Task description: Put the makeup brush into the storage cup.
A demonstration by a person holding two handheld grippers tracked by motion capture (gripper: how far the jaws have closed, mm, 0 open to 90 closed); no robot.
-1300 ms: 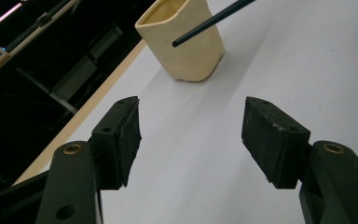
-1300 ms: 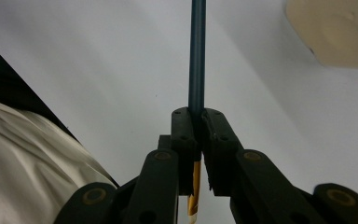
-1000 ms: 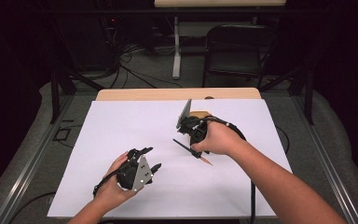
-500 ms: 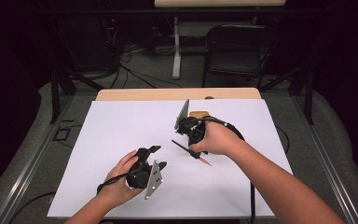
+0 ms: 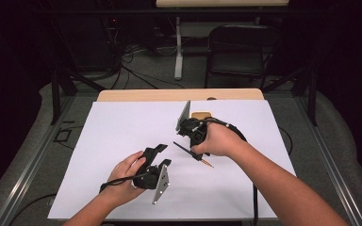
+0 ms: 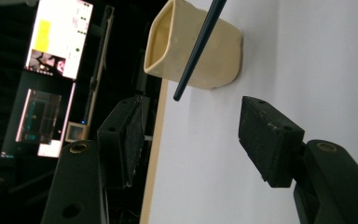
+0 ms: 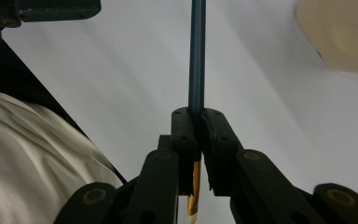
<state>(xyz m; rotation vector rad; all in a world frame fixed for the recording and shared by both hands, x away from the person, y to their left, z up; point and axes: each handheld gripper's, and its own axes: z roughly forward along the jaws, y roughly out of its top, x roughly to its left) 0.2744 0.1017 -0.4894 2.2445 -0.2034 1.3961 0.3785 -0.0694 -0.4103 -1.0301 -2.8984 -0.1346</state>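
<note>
Overhead, the right gripper clamps a dark pencil just above the white table; the left gripper gapes empty nearby; from the left gripper view the pencil crosses before a cream cup; the right gripper view shows the pencil pinched between the jaws.

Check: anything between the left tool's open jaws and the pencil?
Nothing. High view shows bare white sheet between left tool and pencil.
</note>
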